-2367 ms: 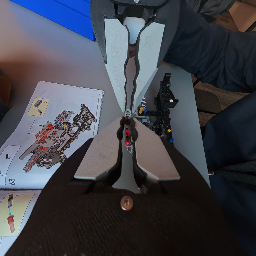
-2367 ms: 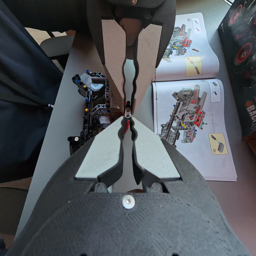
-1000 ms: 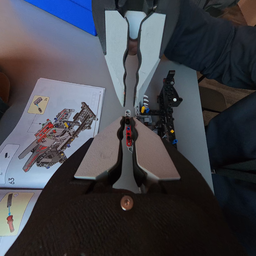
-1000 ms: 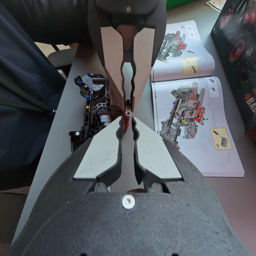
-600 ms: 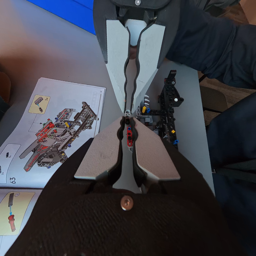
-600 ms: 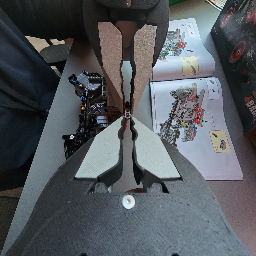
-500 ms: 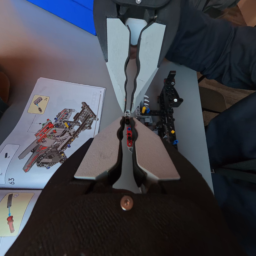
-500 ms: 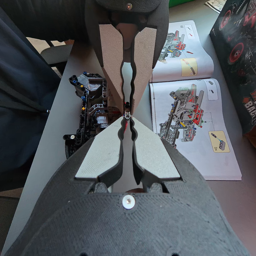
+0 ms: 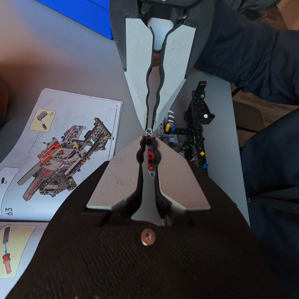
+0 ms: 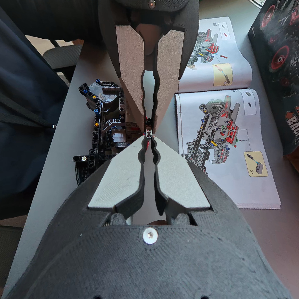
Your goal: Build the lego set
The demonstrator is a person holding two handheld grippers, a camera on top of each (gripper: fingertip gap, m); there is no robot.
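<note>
In the left wrist view my left gripper (image 9: 149, 137) is shut on a red beam (image 9: 150, 159) with black pins and a small light grey connector (image 9: 149, 131) at its far end. My right gripper (image 9: 150, 127) comes in from the top, tip to tip with the left, its jaws closed to a narrow gap on the grey connector. In the right wrist view my right gripper (image 10: 148, 138) is at the bottom, the grey connector (image 10: 148, 134) at its tips and the left gripper (image 10: 148, 127) opposite. Both are held above the table. The black model chassis (image 9: 195, 129) (image 10: 98, 126) lies below.
An open instruction booklet (image 9: 64, 145) (image 10: 218, 129) lies on the grey table (image 9: 72, 64) beside the chassis. A blue box (image 9: 84, 14) stands at the back. A black set box (image 10: 278, 64) stands past the booklet. A person's dark sleeve (image 9: 242, 56) and the table edge are close to the chassis.
A second ago my right gripper was open and drawn back from the grey connector. It has come back and closed at the connector. My left gripper has kept its hold.
</note>
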